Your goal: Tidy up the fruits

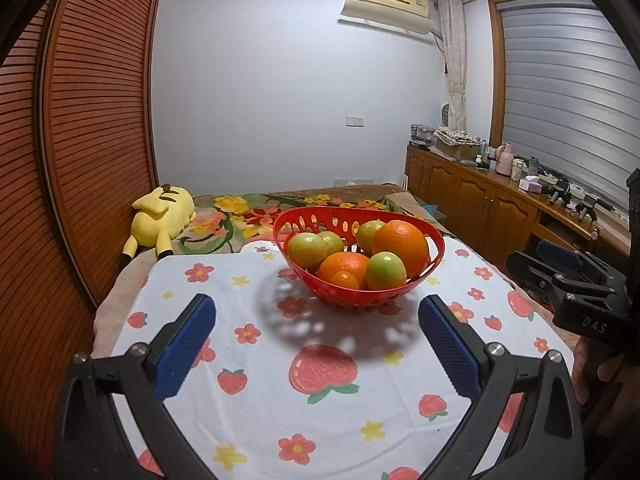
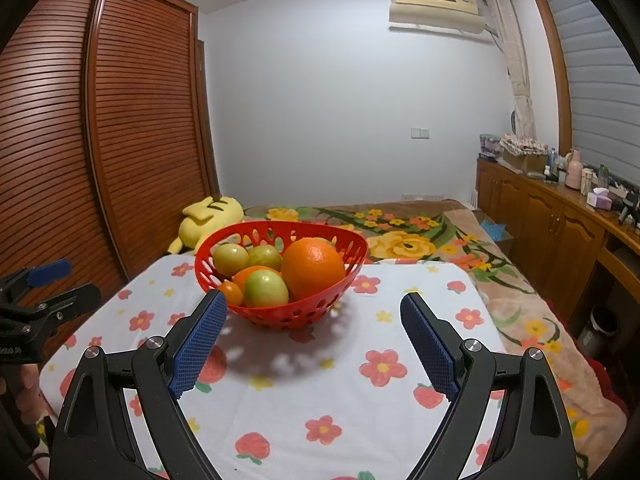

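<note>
A red slotted basket (image 1: 437, 245) (image 2: 208, 276) stands on the flower-print cloth (image 1: 260, 384) (image 2: 352, 396). It holds a large orange (image 1: 401, 246) (image 2: 313, 268), a second orange (image 1: 345, 266), a small orange fruit (image 1: 344, 280) (image 2: 231, 293) and several green-yellow fruits (image 1: 386, 270) (image 2: 266, 289). My left gripper (image 1: 317, 308) hovers open just short of the basket, nothing between its blue pads. My right gripper (image 2: 314, 304) is also open and empty, its left pad (image 2: 200, 344) near the basket's front rim. Each gripper shows at the edge of the other's view.
The cloth covers a small table set against a bed with a floral blanket (image 2: 420, 236). A yellow plush toy (image 1: 160, 216) lies at the bed's left, by a slatted wooden wardrobe (image 1: 92, 128). A wooden sideboard (image 1: 480, 196) with clutter runs along the right wall.
</note>
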Tool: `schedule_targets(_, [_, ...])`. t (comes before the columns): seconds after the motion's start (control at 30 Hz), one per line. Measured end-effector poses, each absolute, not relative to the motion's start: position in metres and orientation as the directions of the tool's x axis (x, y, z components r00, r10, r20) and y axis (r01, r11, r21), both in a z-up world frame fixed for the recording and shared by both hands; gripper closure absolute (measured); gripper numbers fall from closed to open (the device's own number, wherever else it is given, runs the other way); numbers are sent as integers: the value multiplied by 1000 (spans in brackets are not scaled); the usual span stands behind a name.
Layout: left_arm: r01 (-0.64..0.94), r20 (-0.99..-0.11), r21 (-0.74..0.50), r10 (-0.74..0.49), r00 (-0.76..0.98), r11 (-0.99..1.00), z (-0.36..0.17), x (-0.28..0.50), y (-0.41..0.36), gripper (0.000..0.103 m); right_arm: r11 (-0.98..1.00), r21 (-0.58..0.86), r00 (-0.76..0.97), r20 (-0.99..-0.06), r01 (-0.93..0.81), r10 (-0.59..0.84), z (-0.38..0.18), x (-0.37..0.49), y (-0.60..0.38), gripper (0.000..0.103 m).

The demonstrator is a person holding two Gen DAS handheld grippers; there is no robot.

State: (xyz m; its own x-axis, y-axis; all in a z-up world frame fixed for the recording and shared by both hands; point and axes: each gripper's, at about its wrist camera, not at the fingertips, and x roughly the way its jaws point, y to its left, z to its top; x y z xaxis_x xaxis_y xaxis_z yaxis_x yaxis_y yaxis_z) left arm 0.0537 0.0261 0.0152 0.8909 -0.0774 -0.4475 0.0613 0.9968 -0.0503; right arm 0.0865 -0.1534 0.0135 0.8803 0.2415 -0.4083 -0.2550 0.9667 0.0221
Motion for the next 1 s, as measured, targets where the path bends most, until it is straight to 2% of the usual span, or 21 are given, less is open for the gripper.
schedule_targets(1.0, [65, -437, -48, -80, 896, 997, 20, 52, 26, 1, 966, 20, 881, -406, -256, 242, 15, 86, -153, 13])
